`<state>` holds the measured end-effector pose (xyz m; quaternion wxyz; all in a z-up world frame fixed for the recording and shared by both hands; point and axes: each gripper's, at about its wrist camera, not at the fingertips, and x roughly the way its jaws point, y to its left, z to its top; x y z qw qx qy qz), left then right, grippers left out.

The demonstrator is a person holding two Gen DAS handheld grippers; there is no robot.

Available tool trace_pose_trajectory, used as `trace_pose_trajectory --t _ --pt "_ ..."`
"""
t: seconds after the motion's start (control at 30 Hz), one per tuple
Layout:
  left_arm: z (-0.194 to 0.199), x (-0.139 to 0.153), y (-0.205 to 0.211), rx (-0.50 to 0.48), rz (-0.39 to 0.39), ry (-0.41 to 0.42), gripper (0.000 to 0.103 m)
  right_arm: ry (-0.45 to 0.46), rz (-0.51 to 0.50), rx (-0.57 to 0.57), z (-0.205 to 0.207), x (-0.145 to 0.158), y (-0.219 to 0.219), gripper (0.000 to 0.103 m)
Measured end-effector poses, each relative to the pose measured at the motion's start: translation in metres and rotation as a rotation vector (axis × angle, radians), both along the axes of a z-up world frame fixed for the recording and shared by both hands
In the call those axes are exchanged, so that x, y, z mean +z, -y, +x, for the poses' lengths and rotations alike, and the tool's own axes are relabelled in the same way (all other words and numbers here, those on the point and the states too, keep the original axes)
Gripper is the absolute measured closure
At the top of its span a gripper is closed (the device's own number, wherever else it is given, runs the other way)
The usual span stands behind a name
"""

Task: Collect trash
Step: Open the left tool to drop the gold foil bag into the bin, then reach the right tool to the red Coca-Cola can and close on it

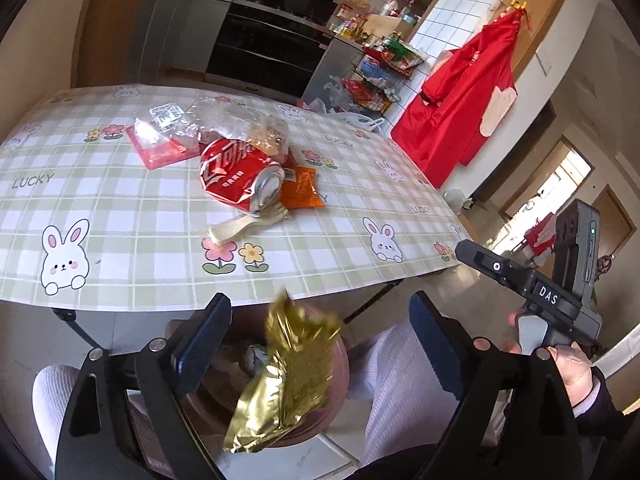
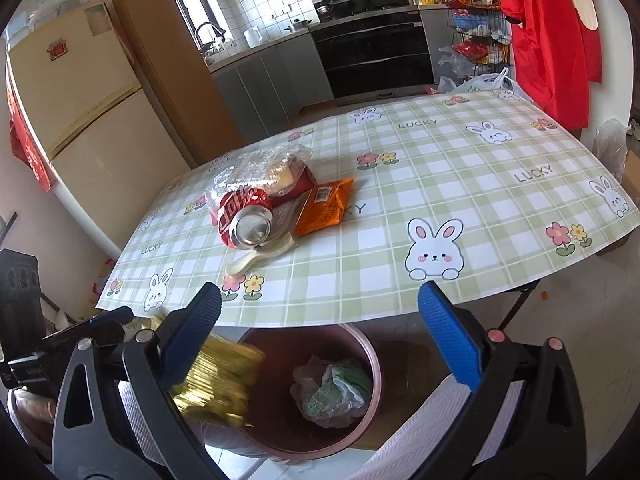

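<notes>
A gold foil wrapper [image 1: 288, 376] hangs loose and blurred between the wide-apart fingers of my open left gripper [image 1: 320, 344], over a pink trash bin [image 1: 338, 392]. In the right wrist view the wrapper [image 2: 218, 380] is at the bin's left rim [image 2: 374, 364]; the bin holds a crumpled plastic bag [image 2: 332, 392]. My right gripper [image 2: 320, 336] is open and empty above the bin. On the table [image 1: 120, 208] lie a crushed red can [image 1: 236, 172], an orange packet [image 1: 300, 188], a white spoon [image 1: 240, 228], clear plastic bags [image 1: 224, 120] and a red packet [image 1: 156, 148].
The table's front edge overhangs the bin. My legs in white trousers [image 1: 404, 384] flank the bin. A red garment [image 1: 464, 100] hangs at the right. Kitchen counters and an oven [image 2: 368, 52] stand behind; a fridge [image 2: 88, 120] is at the left.
</notes>
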<state>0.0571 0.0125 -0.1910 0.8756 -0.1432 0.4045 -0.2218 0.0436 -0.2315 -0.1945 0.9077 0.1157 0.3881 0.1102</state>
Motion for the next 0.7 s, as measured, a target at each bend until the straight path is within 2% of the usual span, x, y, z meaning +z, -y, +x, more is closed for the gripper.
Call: trace_pose_trajectory --t 0.27,0.5,0.7 --pt "-0.005 -0.013 -0.039 0.158 -0.005 -0.038 0.014 -0.033 -0.011 0.037 -0.001 -0.012 -0.016 0.006" --pt "-0.007 -0.017 -0.058 0.223 -0.014 -0.046 0.014 -0.044 -0.014 0.051 0.000 -0.018 -0.021 0.006" --pt "-0.002 -0.015 -0.077 0.262 0.062 -0.002 0.014 -0.045 -0.052 0.058 0.011 -0.027 -0.028 0.006"
